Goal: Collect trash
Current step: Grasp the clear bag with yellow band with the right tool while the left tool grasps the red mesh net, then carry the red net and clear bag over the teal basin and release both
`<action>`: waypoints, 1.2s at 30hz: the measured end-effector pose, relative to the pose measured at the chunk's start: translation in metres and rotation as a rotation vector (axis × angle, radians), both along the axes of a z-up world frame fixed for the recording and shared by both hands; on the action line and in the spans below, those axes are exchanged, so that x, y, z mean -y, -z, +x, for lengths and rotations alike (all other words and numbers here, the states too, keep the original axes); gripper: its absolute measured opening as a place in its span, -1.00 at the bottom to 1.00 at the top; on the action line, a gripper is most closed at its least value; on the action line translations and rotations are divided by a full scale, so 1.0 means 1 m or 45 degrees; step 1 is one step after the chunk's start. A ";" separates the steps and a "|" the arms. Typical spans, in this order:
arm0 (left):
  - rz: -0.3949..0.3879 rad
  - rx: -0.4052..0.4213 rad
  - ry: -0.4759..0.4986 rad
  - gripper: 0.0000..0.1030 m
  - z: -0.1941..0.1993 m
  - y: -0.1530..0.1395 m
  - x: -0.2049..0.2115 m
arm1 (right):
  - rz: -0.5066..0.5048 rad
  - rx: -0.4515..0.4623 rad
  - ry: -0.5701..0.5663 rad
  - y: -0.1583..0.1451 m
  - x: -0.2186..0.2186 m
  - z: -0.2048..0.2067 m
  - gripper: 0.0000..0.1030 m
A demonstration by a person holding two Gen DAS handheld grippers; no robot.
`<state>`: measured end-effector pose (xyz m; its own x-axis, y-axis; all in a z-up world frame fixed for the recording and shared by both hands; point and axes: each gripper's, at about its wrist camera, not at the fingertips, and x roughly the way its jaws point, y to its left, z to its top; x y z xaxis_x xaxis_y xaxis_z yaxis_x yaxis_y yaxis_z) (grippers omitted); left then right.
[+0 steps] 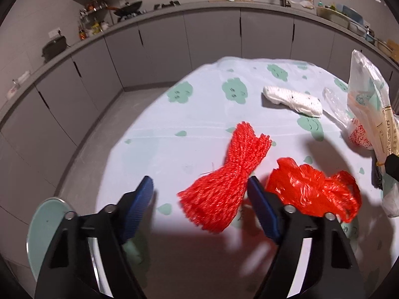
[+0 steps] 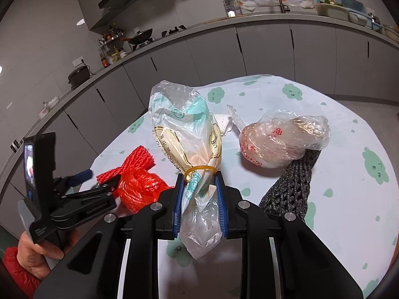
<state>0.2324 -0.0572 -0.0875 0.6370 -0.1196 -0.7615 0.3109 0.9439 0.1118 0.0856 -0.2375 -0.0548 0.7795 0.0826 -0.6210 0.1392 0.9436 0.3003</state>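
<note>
Left wrist view: the left hand-held gripper (image 1: pixel 199 186) stands wide apart over the surface (image 1: pixel 154 144), a pale cloth with green cloud prints. A red net sleeve (image 1: pixel 224 174) lies between the blue pads, neither pressing it. Just right of it sits a crumpled red plastic bag (image 1: pixel 314 189); farther back, a white foam net (image 1: pixel 291 98). At the right edge, a clear bag with printed writing too blurred to read.

Right wrist view: the right hand-held gripper (image 2: pixel 199 194) is clamped on a clear printed bag (image 2: pixel 187 149), cinched by a yellow rubber band (image 2: pixel 199 169), upright, wrappers inside; its lettering is unreadable. Beside it, a clear bag with red characters (image 2: pixel 279 142) rests on a black net sleeve (image 2: pixel 291 186)
</note>
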 end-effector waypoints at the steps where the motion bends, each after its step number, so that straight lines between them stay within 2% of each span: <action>1: -0.003 -0.019 0.011 0.28 0.002 0.002 0.001 | 0.002 -0.001 0.000 0.001 0.000 0.000 -0.52; 2: -0.010 -0.029 0.019 0.16 0.002 0.003 0.001 | 0.004 -0.003 0.000 0.001 0.000 0.000 -0.52; 3: -0.016 -0.039 0.029 -0.05 0.003 0.004 0.002 | 0.006 -0.004 0.001 0.002 0.000 0.001 -0.52; 10: -0.053 -0.030 0.027 -0.55 -0.003 0.001 -0.002 | 0.015 0.007 0.009 -0.002 -0.003 -0.005 -0.52; 22: -0.146 0.045 -0.098 -0.58 -0.054 -0.035 -0.039 | 0.015 0.075 -0.002 -0.019 -0.023 -0.028 -0.52; 36: -0.125 0.103 -0.325 -0.58 -0.106 -0.049 -0.110 | 0.006 0.072 -0.153 -0.024 -0.086 -0.038 -0.52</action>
